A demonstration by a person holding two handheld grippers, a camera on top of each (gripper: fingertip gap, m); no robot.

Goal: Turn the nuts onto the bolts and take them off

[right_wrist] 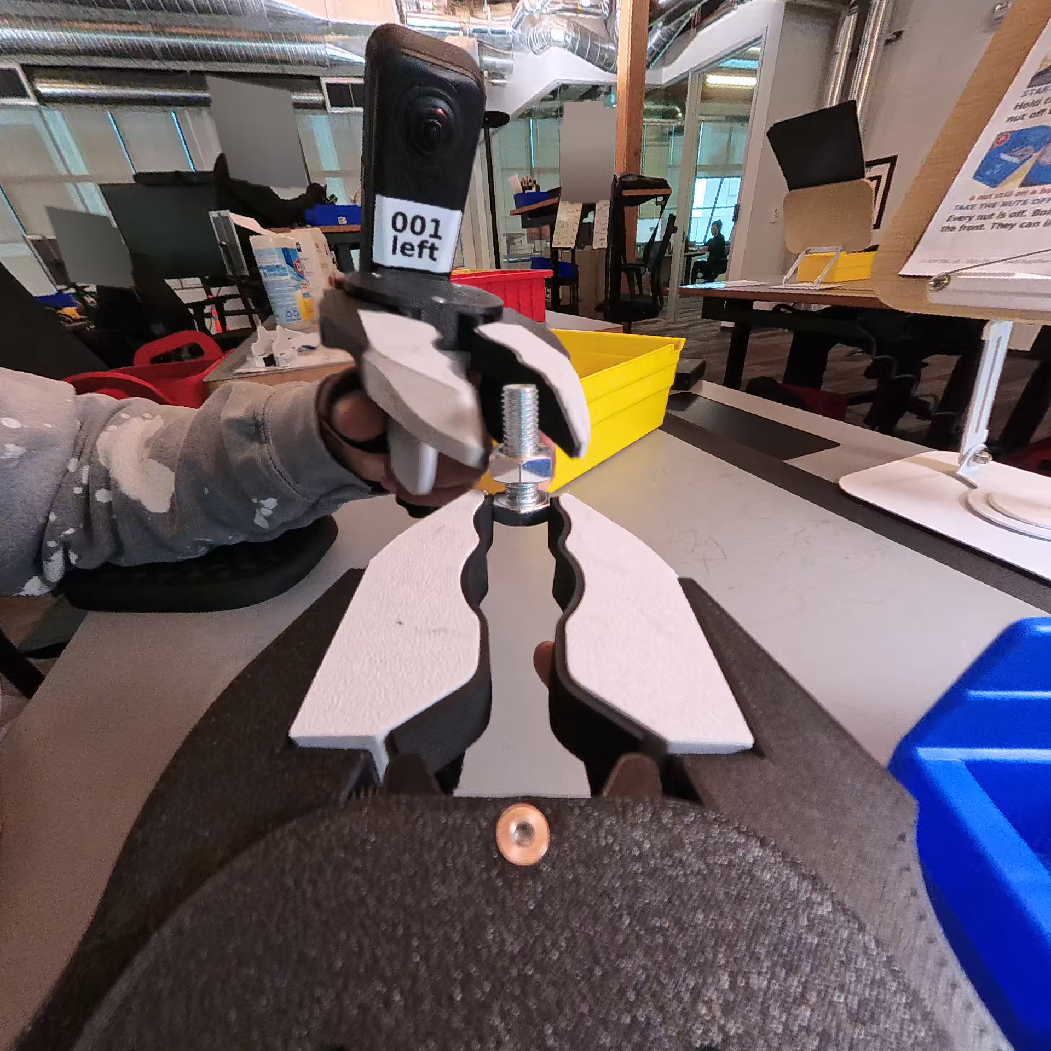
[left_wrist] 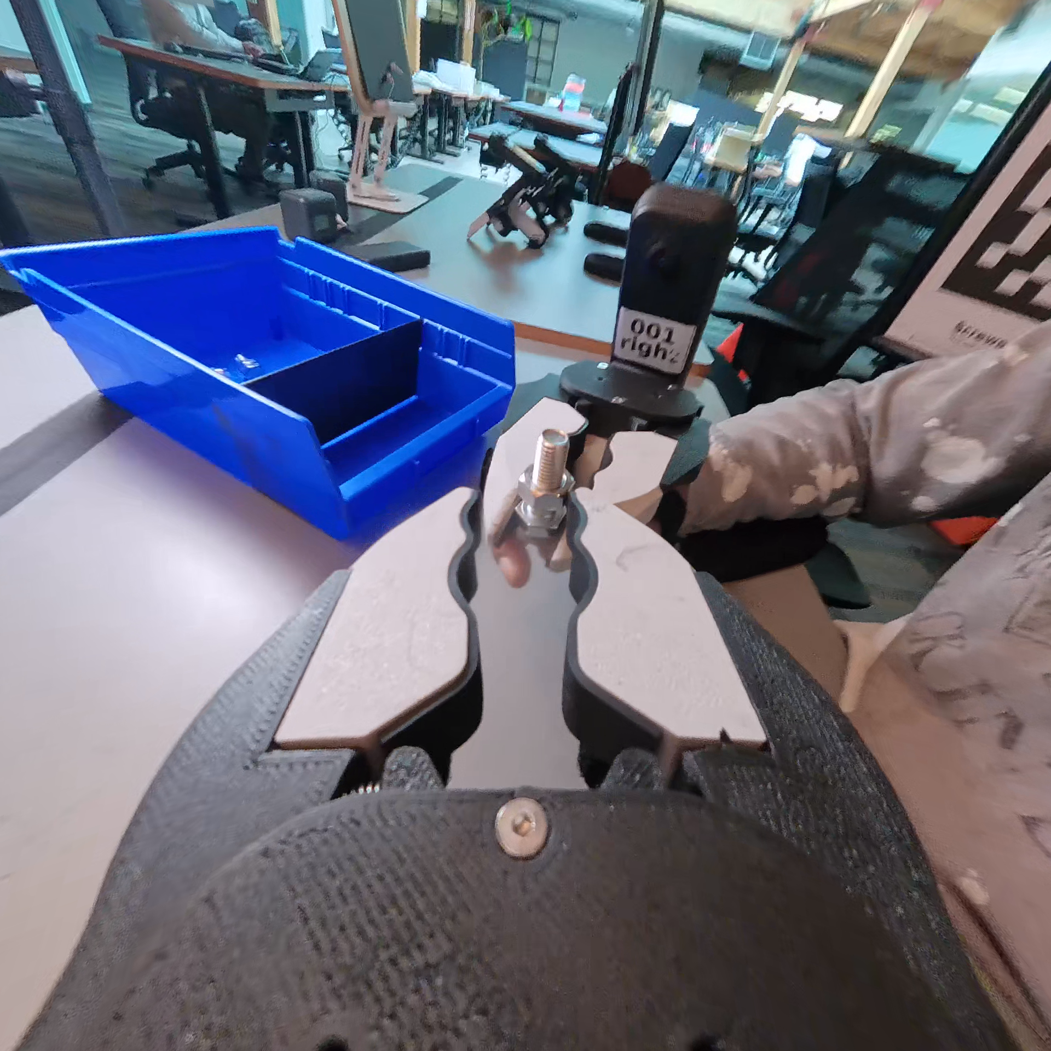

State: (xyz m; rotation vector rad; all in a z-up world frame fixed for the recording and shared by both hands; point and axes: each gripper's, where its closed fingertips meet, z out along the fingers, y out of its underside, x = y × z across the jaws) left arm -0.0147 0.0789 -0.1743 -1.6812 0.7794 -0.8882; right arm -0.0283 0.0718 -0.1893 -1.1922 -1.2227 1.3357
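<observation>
A silver bolt stands upright above the table, threads up, with a hex nut low on its shank. My right gripper is shut on the bolt's head. My left gripper comes from the opposite side, and its jaws stand around the nut. One pad touches the nut and a small gap shows beside the other. The bolt shows between both grippers in the left wrist view. The left gripper also shows in the right wrist view.
A blue divided bin sits on the grey table left of the grippers, with a few small metal parts inside. Its corner shows in the right wrist view. A yellow bin and a white sign stand stand beyond. Left and right tips are no more than a few centimetres apart.
</observation>
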